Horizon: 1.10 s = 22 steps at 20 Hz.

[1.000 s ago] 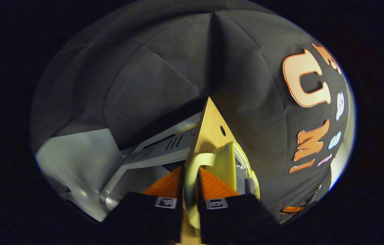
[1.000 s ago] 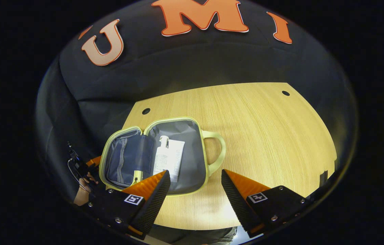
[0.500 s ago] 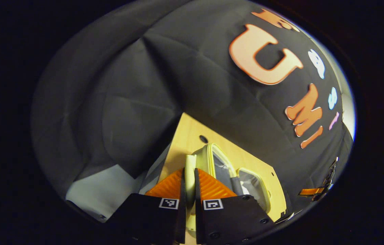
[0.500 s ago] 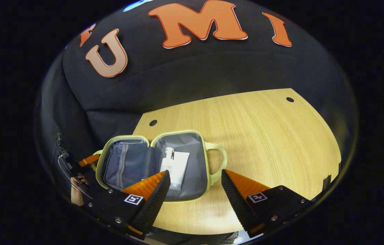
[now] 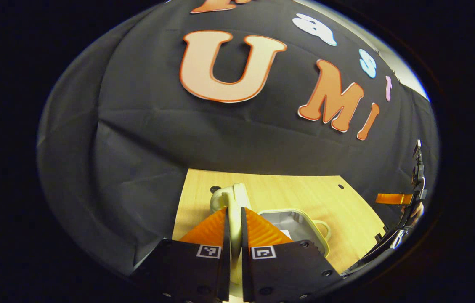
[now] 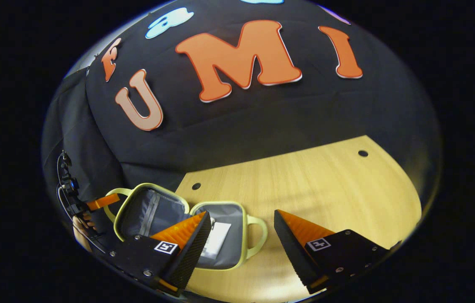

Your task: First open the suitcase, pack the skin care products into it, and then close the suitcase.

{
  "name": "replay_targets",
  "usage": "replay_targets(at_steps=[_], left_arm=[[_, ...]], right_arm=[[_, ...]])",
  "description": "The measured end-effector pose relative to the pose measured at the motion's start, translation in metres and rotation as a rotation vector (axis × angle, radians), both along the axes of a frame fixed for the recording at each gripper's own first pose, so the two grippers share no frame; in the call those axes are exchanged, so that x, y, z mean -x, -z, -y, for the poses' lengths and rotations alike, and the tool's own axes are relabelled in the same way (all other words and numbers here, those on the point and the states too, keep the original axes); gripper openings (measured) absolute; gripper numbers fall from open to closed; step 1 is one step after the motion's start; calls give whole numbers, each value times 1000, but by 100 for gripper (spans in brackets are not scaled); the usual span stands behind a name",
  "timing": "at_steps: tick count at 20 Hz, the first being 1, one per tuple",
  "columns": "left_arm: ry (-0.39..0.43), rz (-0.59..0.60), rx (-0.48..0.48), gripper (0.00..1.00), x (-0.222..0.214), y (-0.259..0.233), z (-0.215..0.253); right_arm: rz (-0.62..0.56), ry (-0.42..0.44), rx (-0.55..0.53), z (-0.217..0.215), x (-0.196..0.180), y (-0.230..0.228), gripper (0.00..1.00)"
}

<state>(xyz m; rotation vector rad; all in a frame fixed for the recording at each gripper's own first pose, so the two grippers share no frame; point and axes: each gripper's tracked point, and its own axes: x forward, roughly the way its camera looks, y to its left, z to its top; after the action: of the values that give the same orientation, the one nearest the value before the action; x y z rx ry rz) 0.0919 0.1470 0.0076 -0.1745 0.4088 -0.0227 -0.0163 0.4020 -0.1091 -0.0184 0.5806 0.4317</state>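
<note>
The small pale-green suitcase [image 6: 243,227] lies open on the wooden table [image 6: 317,189], grey lining showing. Its lid [image 6: 147,208] is tilted partway up on the left. A white skin care tube [image 6: 217,237] lies in the base half. My left gripper [image 5: 233,215] is shut on the lid's handle [image 5: 232,195], which sticks up between its fingers; in the right gripper view that left gripper [image 6: 99,203] and the hand [image 6: 80,221] holding it sit at the lid's outer edge. My right gripper [image 6: 241,219] hovers open over the base half and its handle [image 6: 258,235], holding nothing.
The black cloth wall stands close behind the table's far edge. Small round holes [image 6: 362,153] mark the tabletop near its back corners. Bare wood stretches to the right of the suitcase. The right gripper [image 5: 393,198] shows far right in the left gripper view.
My left gripper has swung upward with the lid handle, raising the lid from flat to partly upright. The right gripper has tipped up, so the suitcase now sits lower in its view.
</note>
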Motion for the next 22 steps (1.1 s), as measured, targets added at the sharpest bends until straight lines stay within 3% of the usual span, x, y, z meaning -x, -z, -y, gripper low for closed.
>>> replay_targets(at_steps=[5, 10, 13, 18, 22], left_arm=[[26, -26, -108, 12, -20, -22, 101], [44, -75, -127, 12, -43, -9, 199], [18, -110, -259, 13, -66, 10, 238], [44, -210, -405, 12, -101, 83, 312], [45, -325, -459, 12, -121, 164, 347]], right_arm=[[103, -35, -31, 46, -31, -59, 95], [154, -33, 5, 114, -54, -77, 95], [161, -18, 17, 150, -62, -82, 95], [140, 26, 31, 199, -75, -70, 95], [121, 62, 63, 233, -79, -60, 95]])
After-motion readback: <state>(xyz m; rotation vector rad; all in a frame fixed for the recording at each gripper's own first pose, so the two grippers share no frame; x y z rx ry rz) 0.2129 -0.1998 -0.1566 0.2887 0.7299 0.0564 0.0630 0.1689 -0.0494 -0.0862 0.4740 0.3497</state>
